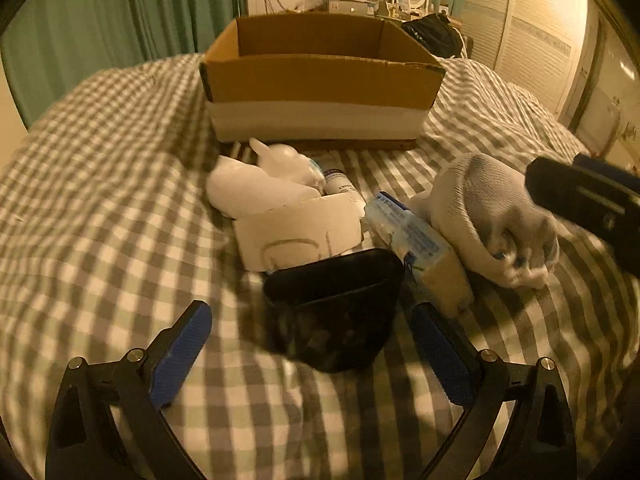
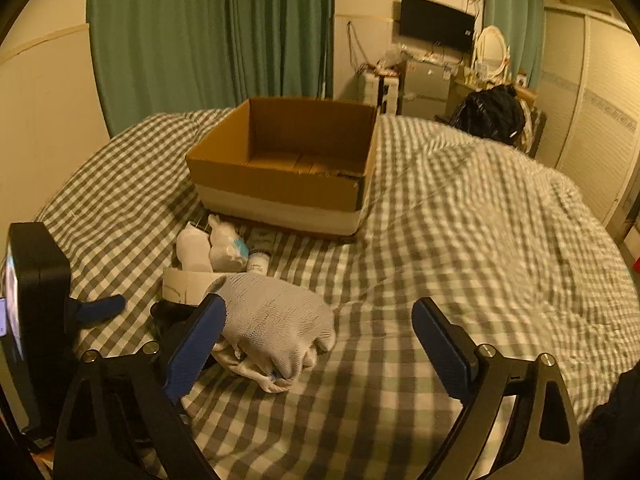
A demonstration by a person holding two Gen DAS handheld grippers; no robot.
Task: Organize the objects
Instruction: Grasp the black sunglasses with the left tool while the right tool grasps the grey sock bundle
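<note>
one open cardboard box (image 1: 320,80) sits upper centre on a checked bedspread (image 1: 100,184), w/ a small heap of loose items just in front of it: one black case (image 1: 336,304), one white carton piece (image 1: 296,232), two white plastic-wrapped bundles (image 1: 256,188), one small bottle (image 1: 338,182), one blue-and-white packet (image 1: 420,248) and one balled white sock (image 1: 492,216).

left gripper (image 1: 312,344) angles down at the bed from the lower edge of the left wrist view, jaws spread wide w/ nothing gripped; the black case lies between its blue pads (image 1: 184,356), nearer the right one, touching neither as far as can be told.

right gripper (image 2: 320,344) also tilts down, jaws wide apart & holding nothing. in the right wrist view the sock (image 2: 276,328) lies lower centre, just beside the left-hand pad (image 2: 196,348), which overlaps its edge; contact can't be told. the right-hand pad (image 2: 440,348) is well apart from it, over bare bedspread (image 2: 480,220). the box (image 2: 288,168) stands beyond, upper centre. the left gripper's body (image 2: 36,300) shows at the left edge.
</note>
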